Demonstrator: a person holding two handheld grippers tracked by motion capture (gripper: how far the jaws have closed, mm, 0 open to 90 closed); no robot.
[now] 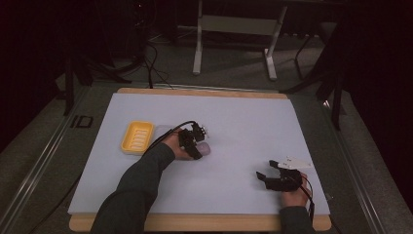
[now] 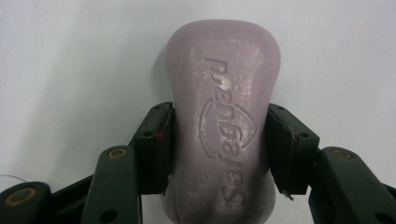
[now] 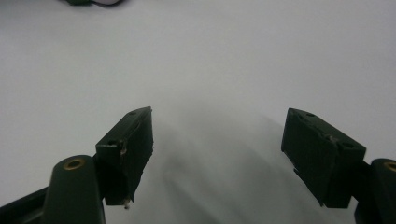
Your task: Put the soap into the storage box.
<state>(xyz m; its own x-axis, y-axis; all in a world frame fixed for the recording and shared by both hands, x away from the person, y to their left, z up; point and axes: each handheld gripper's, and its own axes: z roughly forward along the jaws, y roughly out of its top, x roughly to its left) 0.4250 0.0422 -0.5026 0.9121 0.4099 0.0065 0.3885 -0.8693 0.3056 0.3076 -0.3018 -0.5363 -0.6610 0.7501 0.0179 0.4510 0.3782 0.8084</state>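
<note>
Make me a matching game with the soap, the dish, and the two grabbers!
Things:
1. soap bar
2. soap dish
3. left gripper
4. right gripper

Descriptions:
A. yellow, on the table
B. open, holding nothing
C. pale purple, with letters pressed in
D. closed on the soap bar

Pairs: 1-C, 2-A, 3-D, 4-B

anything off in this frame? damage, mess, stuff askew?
Nothing major. The lilac soap bar is scuffed with whitish marks, and the left claw clamps its narrow waist squarely. The yellow soap dish sits flat beside it. The right claw is open over bare mat.
</note>
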